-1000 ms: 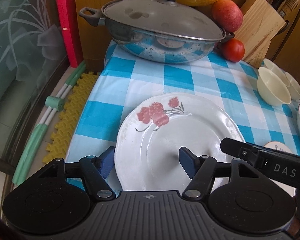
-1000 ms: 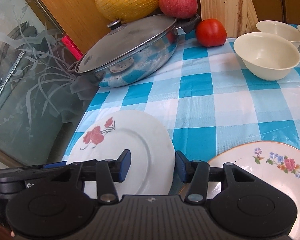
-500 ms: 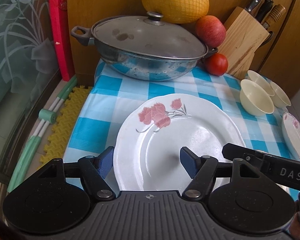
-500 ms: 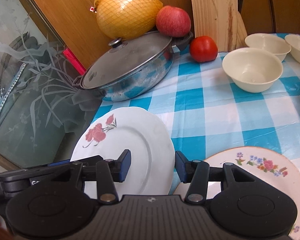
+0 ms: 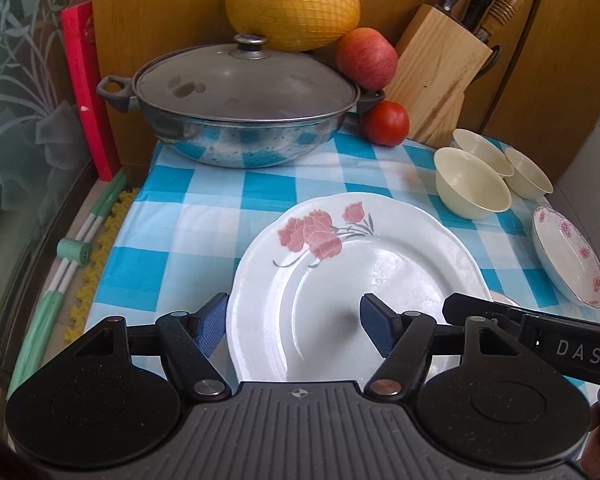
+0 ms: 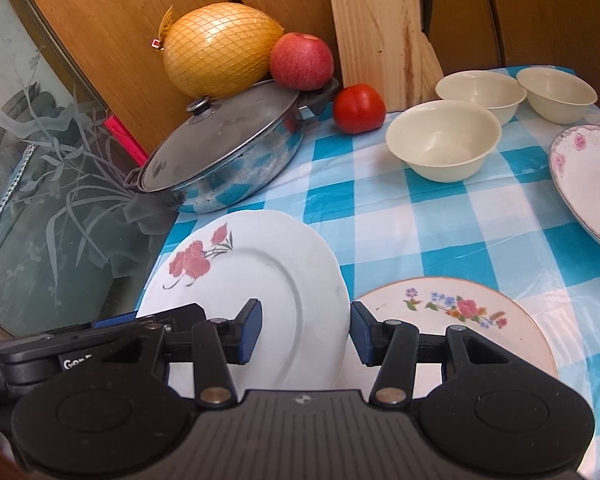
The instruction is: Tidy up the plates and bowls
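Observation:
A white plate with red roses [image 5: 380, 272] [image 6: 268, 272] hangs just above the blue checked cloth, carried between both grippers. My left gripper [image 5: 294, 322] is open, its left pad at the plate's left rim and its right finger over the plate's face. My right gripper [image 6: 305, 332] is open too, its right pad at the plate's right rim and its left finger above the plate. A flowered plate [image 6: 452, 320] lies on the cloth to the right. Three cream bowls [image 6: 444, 140] [image 5: 472, 184] and a pink-patterned dish [image 6: 588, 176] [image 5: 568, 260] sit further right.
A lidded steel pan [image 5: 240, 108] stands at the back, with a netted pomelo [image 5: 292, 0], an apple [image 5: 366, 62], a tomato [image 5: 384, 122] and a knife block [image 5: 440, 76] behind it. The table's left edge [image 5: 140, 216] drops off beside a frosted glass panel [image 5: 16, 100].
Both grippers have pulled back and risen, and the rose plate has come with them. The pan, bowls and flowered plate now look further off.

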A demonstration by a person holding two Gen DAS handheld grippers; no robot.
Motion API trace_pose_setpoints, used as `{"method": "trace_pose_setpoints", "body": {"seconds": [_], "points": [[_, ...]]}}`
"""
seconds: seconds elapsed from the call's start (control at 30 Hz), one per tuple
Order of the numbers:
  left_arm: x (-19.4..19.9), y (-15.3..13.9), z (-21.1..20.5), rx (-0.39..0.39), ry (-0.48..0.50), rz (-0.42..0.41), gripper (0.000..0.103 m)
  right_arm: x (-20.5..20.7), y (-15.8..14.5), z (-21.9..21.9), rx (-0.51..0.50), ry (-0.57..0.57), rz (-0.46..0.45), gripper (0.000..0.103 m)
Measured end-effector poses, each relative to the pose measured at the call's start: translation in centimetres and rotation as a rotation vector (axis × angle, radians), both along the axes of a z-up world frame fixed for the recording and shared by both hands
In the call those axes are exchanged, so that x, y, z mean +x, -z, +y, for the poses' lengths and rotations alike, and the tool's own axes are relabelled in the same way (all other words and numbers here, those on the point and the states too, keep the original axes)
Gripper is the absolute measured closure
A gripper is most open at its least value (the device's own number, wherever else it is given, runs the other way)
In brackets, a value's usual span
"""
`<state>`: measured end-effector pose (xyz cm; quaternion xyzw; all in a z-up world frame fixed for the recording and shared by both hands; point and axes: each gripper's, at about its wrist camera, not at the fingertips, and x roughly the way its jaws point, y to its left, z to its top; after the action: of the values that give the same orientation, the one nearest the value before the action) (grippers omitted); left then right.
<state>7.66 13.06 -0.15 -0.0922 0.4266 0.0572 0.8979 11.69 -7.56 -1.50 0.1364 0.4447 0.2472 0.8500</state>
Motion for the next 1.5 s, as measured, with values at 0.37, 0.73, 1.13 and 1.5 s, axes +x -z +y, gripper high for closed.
{"method": "trace_pose_setpoints", "body": {"seconds": [0.37, 0.73, 1.13, 1.5], "points": [[0.2, 0.0, -2.4, 0.010, 0.051, -0.003, 0.027, -0.9, -0.1, -2.5, -0.012, 0.050, 0.005, 0.057], [0.8, 0.3, -5.2, 0.032, 0.105, 0.002, 0.026, -1.3, -0.1, -4.9, -0.032, 0.099, 0.016, 0.057], [1.0, 0.9, -7.9, 0.052, 0.164, 0.018, 0.026, -2.0, 0.7, -7.0, -0.062, 0.143, 0.043, 0.057], [1.0, 1.6, -9.7, 0.066, 0.205, 0.037, 0.026, -2.7, 1.3, -8.3, -0.086, 0.172, 0.057, 0.057]]}}
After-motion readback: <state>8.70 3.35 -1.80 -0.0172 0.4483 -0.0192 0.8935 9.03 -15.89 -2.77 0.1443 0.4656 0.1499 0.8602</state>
